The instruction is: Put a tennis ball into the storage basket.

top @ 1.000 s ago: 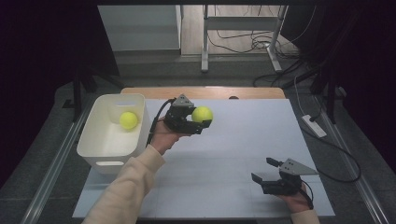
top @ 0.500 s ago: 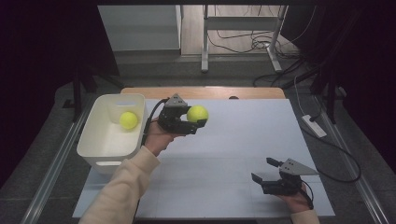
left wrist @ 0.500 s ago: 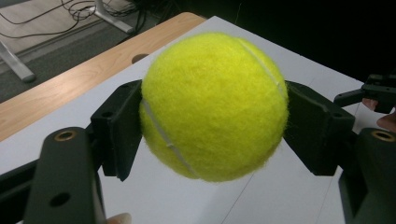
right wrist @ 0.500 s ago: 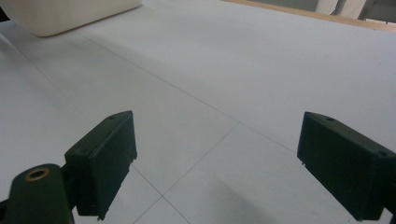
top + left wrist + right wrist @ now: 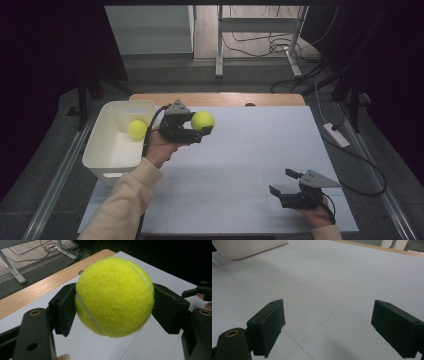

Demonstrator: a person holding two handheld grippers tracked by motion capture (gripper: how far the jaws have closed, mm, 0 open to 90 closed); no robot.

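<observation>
The left gripper point(image 5: 200, 131) has its fingers clamped on a tennis ball point(image 5: 202, 120), held above the worktop point(image 5: 260, 150) just beside the white bin point(image 5: 102, 155). The right gripper point(image 5: 286, 183) rests wide open, holding nothing.

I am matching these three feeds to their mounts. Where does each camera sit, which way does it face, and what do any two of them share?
High view: fixed above the person's side, facing forward and down on the table; both forearms, left gripper and right gripper show.
Left gripper view: rides the left gripper, looks along its jaws, shut on the tennis ball.
Right gripper view: rides the right gripper, low over the table, facing the white bin; jaws open.
Shared: the held tennis ball appears in high and left gripper views; the bin in high and right gripper views.
</observation>
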